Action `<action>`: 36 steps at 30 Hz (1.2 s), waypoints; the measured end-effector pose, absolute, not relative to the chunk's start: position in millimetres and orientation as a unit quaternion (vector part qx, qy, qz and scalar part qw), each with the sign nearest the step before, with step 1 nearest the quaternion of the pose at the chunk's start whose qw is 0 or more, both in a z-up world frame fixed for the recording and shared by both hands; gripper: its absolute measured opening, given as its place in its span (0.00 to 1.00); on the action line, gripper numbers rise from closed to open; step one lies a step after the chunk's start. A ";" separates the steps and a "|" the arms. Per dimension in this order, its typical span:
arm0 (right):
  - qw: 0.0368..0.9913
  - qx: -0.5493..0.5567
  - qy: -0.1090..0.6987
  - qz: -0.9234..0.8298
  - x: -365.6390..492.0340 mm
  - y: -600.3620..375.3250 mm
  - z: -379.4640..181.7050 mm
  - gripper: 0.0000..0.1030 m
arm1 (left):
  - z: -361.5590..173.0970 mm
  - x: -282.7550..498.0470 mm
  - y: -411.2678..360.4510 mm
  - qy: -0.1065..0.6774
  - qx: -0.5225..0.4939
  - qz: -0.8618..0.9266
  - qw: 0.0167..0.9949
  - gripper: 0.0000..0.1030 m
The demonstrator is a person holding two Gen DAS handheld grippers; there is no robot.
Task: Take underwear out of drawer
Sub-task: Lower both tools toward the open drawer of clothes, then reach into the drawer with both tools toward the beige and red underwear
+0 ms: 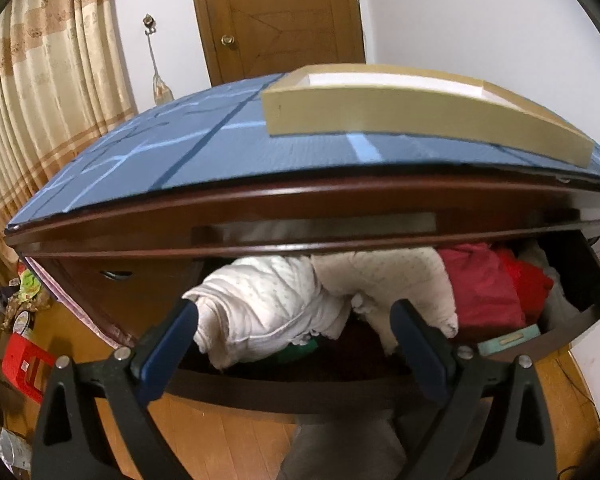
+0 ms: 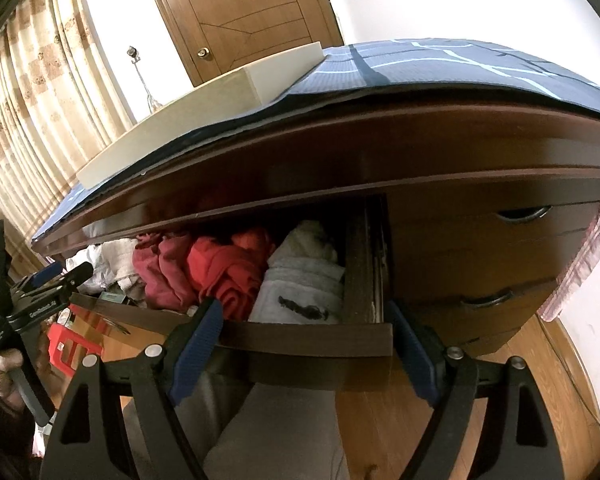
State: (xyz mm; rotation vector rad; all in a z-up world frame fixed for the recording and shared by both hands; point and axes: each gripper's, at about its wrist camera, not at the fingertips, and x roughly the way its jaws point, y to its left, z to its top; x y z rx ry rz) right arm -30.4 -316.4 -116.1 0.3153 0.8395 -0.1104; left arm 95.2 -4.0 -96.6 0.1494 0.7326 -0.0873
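The dark wooden drawer (image 1: 284, 394) is pulled open and stuffed with clothes. White dotted underwear (image 1: 260, 304) lies rolled at its left, a cream piece (image 1: 404, 280) beside it, red garments (image 1: 488, 288) to the right. My left gripper (image 1: 296, 308) is open, its fingers just over the drawer's front edge on either side of the white roll, not touching it. In the right wrist view the drawer front (image 2: 312, 340) shows with red garments (image 2: 220, 268) and a grey piece (image 2: 300, 288). My right gripper (image 2: 304, 312) is open at the drawer's right front corner, empty. The left gripper body (image 2: 40, 288) shows at the left.
A blue patterned mat (image 1: 180, 152) covers the dresser top, with a cream box (image 1: 400, 108) on it. Closed drawers with metal handles (image 2: 520, 214) stand to the right. A wooden door (image 1: 276, 16), curtains (image 1: 40, 100), a red stool (image 1: 24, 364) and wooden floor surround the dresser.
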 end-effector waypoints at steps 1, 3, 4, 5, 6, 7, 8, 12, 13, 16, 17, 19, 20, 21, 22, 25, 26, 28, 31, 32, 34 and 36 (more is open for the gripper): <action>0.900 0.153 0.406 -0.054 -32.7 -315.8 -116.5 0.82 | -99.3 96.3 -3.0 0.364 0.071 -0.043 0.928 0.95; 0.900 0.151 0.406 -0.057 -37.3 -313.5 -117.2 0.82 | -104.6 98.1 -1.4 0.378 0.068 -0.043 0.922 0.95; 0.899 0.151 0.406 -0.057 -39.0 -313.1 -117.0 0.82 | -105.9 97.3 -1.6 0.382 0.066 -0.045 0.921 0.95; 0.899 0.151 0.407 -0.057 -40.6 -312.8 -117.8 0.82 | -107.3 97.3 -1.1 0.388 0.063 -0.048 0.918 0.95; 0.899 0.150 0.407 -0.056 -41.6 -312.7 -117.6 0.82 | -107.9 96.4 -1.1 0.390 0.062 -0.049 0.917 0.95; 0.899 0.151 0.408 -0.056 -42.7 -312.8 -117.8 0.82 | -108.0 95.0 -1.4 0.389 0.064 -0.049 0.918 0.95; 0.899 0.151 0.408 -0.056 -43.6 -312.9 -118.2 0.82 | -108.0 93.4 -1.9 0.388 0.066 -0.049 0.918 0.95; 0.897 0.151 0.411 -0.054 -47.0 -313.2 -118.0 0.82 | -110.1 85.1 -1.2 0.390 0.072 -0.054 0.916 0.95; 0.897 0.151 0.412 -0.054 -48.0 -313.4 -118.0 0.82 | -110.2 82.1 0.2 0.389 0.070 -0.055 0.917 0.95; 0.896 0.151 0.415 -0.052 -47.9 -313.9 -117.3 0.82 | -109.5 79.1 4.3 0.392 0.065 -0.058 0.916 0.96; 0.896 0.151 0.415 -0.052 -47.2 -314.7 -116.9 0.82 | -109.3 78.0 5.1 0.391 0.065 -0.057 0.916 0.96; 0.896 0.150 0.416 -0.051 -46.5 -316.0 -116.5 0.82 | -108.7 76.3 6.0 0.391 0.064 -0.055 0.917 0.96; 0.896 0.151 0.415 -0.051 -45.9 -315.3 -116.3 0.82 | -108.5 75.4 5.9 0.392 0.064 -0.054 0.916 0.96; 0.896 0.150 0.415 -0.051 -46.2 -315.8 -116.0 0.82 | -108.6 75.4 6.7 0.393 0.064 -0.053 0.916 0.96; 0.896 0.150 0.415 -0.051 -46.0 -315.9 -115.8 0.82 | -108.7 74.1 6.6 0.394 0.064 -0.052 0.916 0.96; 0.897 0.149 0.413 -0.051 -46.3 -315.4 -115.9 0.82 | -109.2 68.7 6.8 0.394 0.059 -0.049 0.916 0.96; 0.897 0.149 0.413 -0.050 -47.1 -315.1 -115.8 0.82 | -109.5 65.7 7.7 0.393 0.055 -0.048 0.917 0.96; 0.898 0.149 0.412 -0.050 -47.7 -315.5 -115.2 0.82 | -109.3 64.1 9.7 0.392 0.051 -0.048 0.917 0.96; 0.898 0.148 0.411 -0.048 -48.2 -316.6 -114.1 0.82 | -109.8 60.1 9.5 0.387 0.056 -0.046 0.919 0.96; 0.898 0.148 0.411 -0.048 -47.9 -316.9 -114.0 0.82 | -109.8 58.5 8.8 0.385 0.058 -0.046 0.920 0.96; 0.898 0.148 0.411 -0.047 -48.2 -317.3 -113.3 0.82 | -109.8 55.2 7.9 0.382 0.063 -0.046 0.921 0.96; 0.898 0.148 0.412 -0.047 -47.4 -318.1 -113.0 0.82 | -109.5 51.1 7.6 0.380 0.068 -0.048 0.921 0.96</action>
